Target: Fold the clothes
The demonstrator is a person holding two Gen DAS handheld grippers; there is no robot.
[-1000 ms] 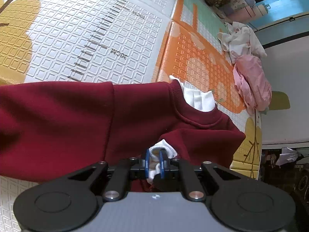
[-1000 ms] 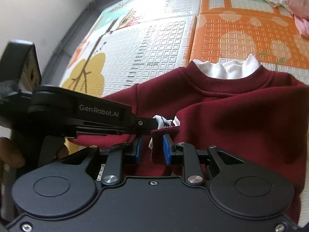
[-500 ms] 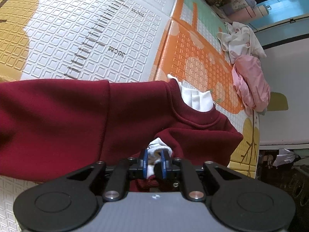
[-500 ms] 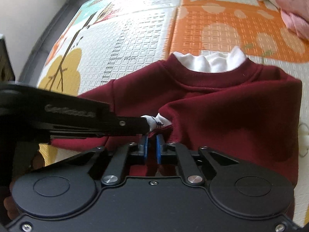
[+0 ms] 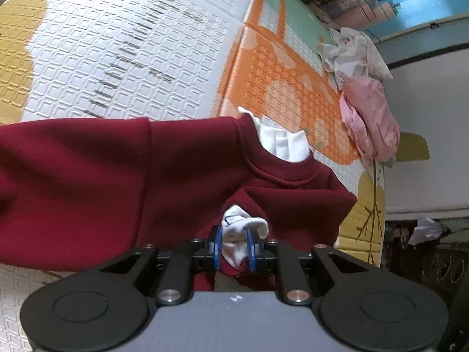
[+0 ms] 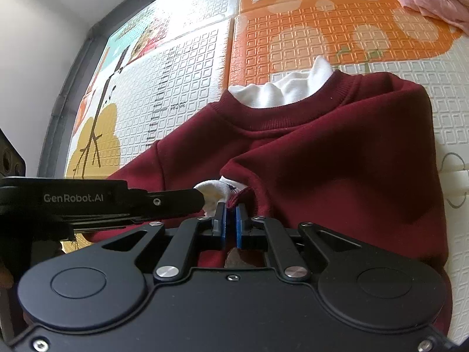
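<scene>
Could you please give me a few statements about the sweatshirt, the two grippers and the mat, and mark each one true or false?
1. The maroon sweatshirt has a white collar showing at its neck. True.
2. The left gripper hangs empty, its jaws wide apart. False: its jaws pinch the white cuff.
3. The right gripper has its jaws nearly together on maroon fabric. True.
4. The pink garment lies on top of the sweatshirt. False: it lies apart, on the play mat.
5. The sweatshirt lies on a wooden table. False: it is on the play mat.
</scene>
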